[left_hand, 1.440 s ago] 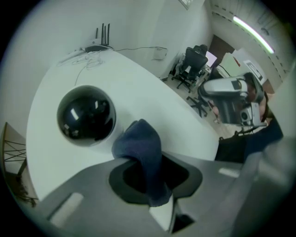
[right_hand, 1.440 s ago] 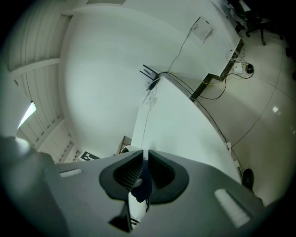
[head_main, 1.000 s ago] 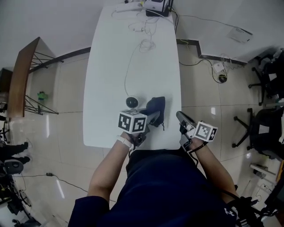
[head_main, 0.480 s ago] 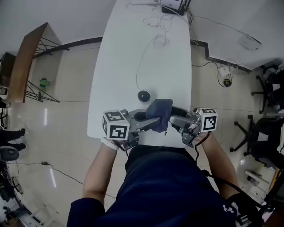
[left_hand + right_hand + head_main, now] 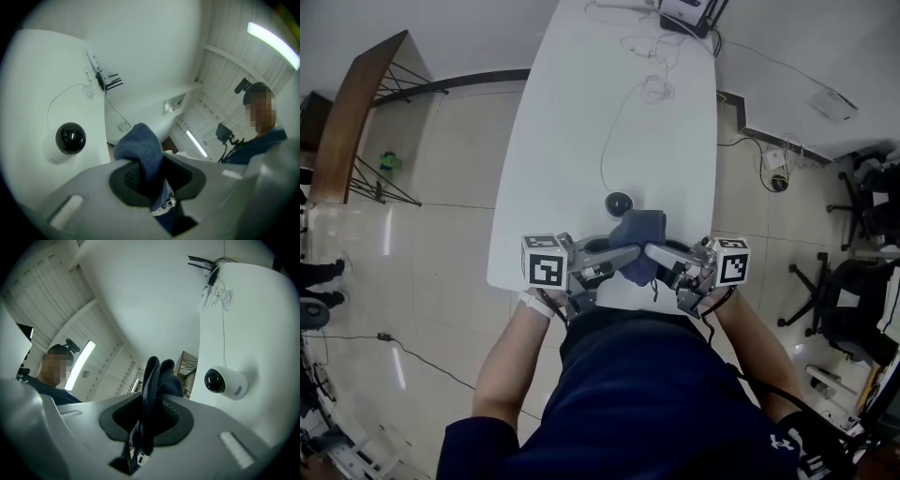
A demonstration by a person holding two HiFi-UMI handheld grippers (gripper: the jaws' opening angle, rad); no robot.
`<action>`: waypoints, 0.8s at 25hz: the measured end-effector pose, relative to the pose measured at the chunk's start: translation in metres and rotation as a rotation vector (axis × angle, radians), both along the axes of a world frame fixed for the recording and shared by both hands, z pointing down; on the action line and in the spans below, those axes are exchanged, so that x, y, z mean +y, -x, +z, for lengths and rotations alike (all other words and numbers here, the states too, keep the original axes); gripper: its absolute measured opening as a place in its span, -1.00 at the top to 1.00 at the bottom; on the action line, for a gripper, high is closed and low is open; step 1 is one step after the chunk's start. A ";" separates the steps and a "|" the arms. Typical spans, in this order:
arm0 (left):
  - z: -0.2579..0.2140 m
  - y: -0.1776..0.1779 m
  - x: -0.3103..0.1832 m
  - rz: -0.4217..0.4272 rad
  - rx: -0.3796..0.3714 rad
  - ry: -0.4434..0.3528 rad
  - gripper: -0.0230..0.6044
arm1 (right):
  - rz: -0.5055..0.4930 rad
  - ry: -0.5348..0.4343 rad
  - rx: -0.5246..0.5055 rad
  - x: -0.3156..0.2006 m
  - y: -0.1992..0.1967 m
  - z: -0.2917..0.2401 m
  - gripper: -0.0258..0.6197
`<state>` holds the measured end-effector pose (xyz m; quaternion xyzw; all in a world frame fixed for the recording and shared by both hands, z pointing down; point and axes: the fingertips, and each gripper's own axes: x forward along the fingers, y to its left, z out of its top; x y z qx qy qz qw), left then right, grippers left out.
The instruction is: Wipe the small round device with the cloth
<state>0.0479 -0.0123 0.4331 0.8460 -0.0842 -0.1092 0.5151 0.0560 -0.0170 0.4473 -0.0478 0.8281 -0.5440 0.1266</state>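
Just beyond the tips, on the counter [image 5: 581, 141], sat the small round device [image 5: 619, 202], a bit nearer the left gripper [image 5: 621, 259]. That one was pinching the cloth [image 5: 639, 232]. The right gripper [image 5: 661, 255] jaws had just been closing onto its other end.

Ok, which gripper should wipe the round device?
Probably left: both grip the cloth, but the device lies nearer the left gripper; the right gripper, jaws just closed on the cloth, sits farther.

Cloth [image 5: 642, 230] partly behind both jaws
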 end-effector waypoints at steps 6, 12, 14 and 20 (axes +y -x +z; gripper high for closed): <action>0.029 0.030 -0.015 -0.147 -0.055 0.053 0.43 | 0.183 -0.030 0.186 -0.066 -0.037 0.019 0.72; 0.048 0.061 -0.002 -0.259 -0.201 0.035 0.43 | -0.002 -0.192 0.592 -0.151 -0.028 0.073 0.71; 0.055 0.063 0.005 -0.284 -0.291 0.011 0.43 | -0.103 -0.195 0.656 -0.162 -0.012 0.100 0.71; 0.062 0.065 0.026 -0.325 -0.365 0.027 0.43 | -0.385 -0.179 0.632 -0.154 0.040 0.154 0.71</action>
